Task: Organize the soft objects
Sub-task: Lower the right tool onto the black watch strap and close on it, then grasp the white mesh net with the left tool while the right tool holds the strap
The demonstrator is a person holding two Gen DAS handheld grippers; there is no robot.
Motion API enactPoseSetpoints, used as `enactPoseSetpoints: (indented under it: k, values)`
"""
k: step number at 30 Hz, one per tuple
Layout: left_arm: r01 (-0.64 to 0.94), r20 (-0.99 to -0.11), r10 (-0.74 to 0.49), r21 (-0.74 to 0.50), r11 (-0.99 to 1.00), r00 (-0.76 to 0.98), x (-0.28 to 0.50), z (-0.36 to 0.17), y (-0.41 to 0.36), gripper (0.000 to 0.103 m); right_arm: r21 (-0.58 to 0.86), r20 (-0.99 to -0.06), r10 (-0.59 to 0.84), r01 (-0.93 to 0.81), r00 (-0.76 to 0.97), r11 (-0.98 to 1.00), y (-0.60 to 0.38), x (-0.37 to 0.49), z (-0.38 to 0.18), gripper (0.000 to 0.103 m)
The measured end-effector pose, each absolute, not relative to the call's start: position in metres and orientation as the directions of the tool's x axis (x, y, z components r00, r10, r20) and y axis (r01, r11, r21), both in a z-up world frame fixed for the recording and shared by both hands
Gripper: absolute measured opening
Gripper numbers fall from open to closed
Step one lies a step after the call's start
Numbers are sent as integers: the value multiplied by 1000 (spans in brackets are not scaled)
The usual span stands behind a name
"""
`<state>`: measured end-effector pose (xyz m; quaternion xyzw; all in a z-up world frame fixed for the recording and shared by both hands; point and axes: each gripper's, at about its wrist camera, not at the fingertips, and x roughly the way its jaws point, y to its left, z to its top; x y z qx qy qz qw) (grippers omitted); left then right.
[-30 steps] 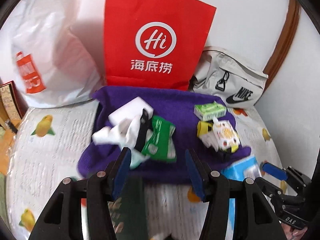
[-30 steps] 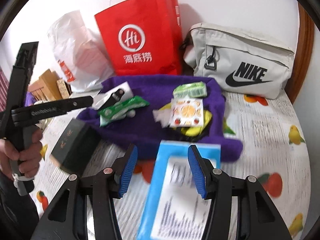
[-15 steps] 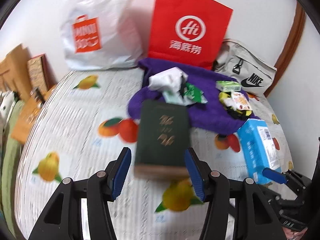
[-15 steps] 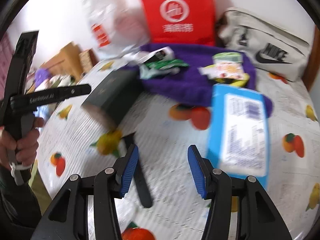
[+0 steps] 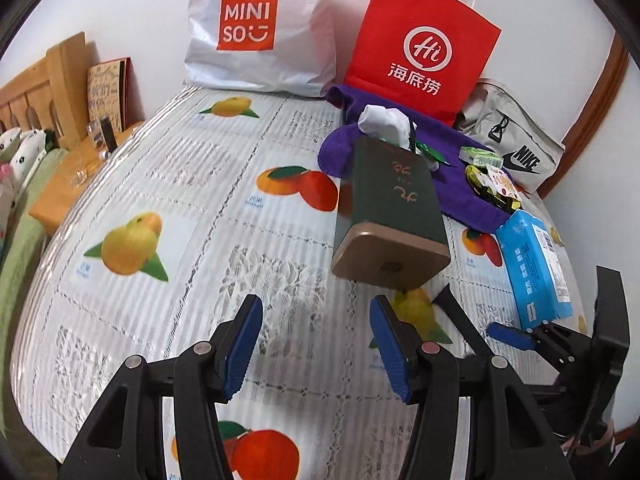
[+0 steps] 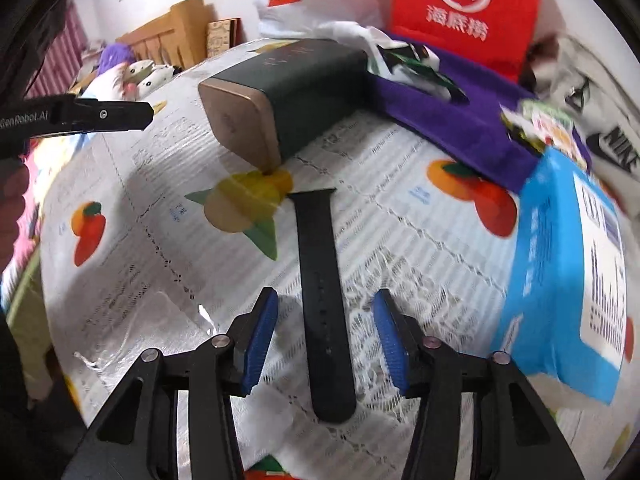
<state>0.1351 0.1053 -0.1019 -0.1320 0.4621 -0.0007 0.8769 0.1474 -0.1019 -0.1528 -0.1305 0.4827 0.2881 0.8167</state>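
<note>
A purple cloth lies on the fruit-print bedspread with white crumpled fabric and small snack packets on it. A dark green box leans off its near edge. A blue tissue pack lies to the right. My left gripper is open and empty, hovering short of the box. My right gripper is open, its fingers either side of a black strap lying on the bedspread. The box, cloth and tissue pack also show in the right wrist view.
A red paper bag, a white Miniso bag and a grey Nike pouch stand along the back wall. A wooden headboard and shelf sit at the left. The right gripper shows at the lower right of the left wrist view.
Both grippers have pulled back from the purple cloth toward the near part of the bed. The right gripper has come low over the black strap, which lies between its open fingers.
</note>
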Motion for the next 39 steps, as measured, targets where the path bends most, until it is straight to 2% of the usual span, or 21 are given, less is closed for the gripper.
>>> enactPoseSetpoints:
  k: [2,6,9,12,14,15,24,29,32,35,39]
  values:
    - [-118,-805,-134,-244,963,577,132,-103,106,54,72,-874,335,-587,353,807,-101,152,-151,21]
    - [-104,-802,-153,-258,960,577,128,-105,106,54,76,-889,324,-595,323,800,-102,152,-149,22]
    - [-89,-800,-160,-257,962,578,123,-105,108,54,77,-896,325,-615,303,785,-102,150,-149,29]
    - [-78,-800,-168,-258,963,576,118,-108,109,54,75,-889,330,-611,318,788,-102,150,-150,29]
    - [-75,-804,-172,-258,963,569,115,-111,108,54,72,-882,336,-609,331,790,-100,151,-151,27]
    - [-74,-808,-172,-256,964,564,114,-113,106,54,60,-881,329,-608,341,791,-98,153,-152,21]
    - [9,-833,-192,-220,976,518,101,-121,77,54,59,-848,339,-564,407,824,-107,143,-135,20]
    - [68,-835,-253,-252,965,489,91,-128,55,54,43,-826,329,-531,457,846,-127,124,-118,20]
    - [103,-835,-289,-273,956,469,84,-134,42,60,47,-818,321,-500,477,865,-143,109,-113,20]
    - [124,-842,-302,-276,953,446,79,-141,32,60,61,-810,313,-460,496,886,-162,93,-109,20]
    - [161,-828,-351,-311,937,438,72,-143,22,70,67,-795,302,-418,525,906,-184,71,-105,20]
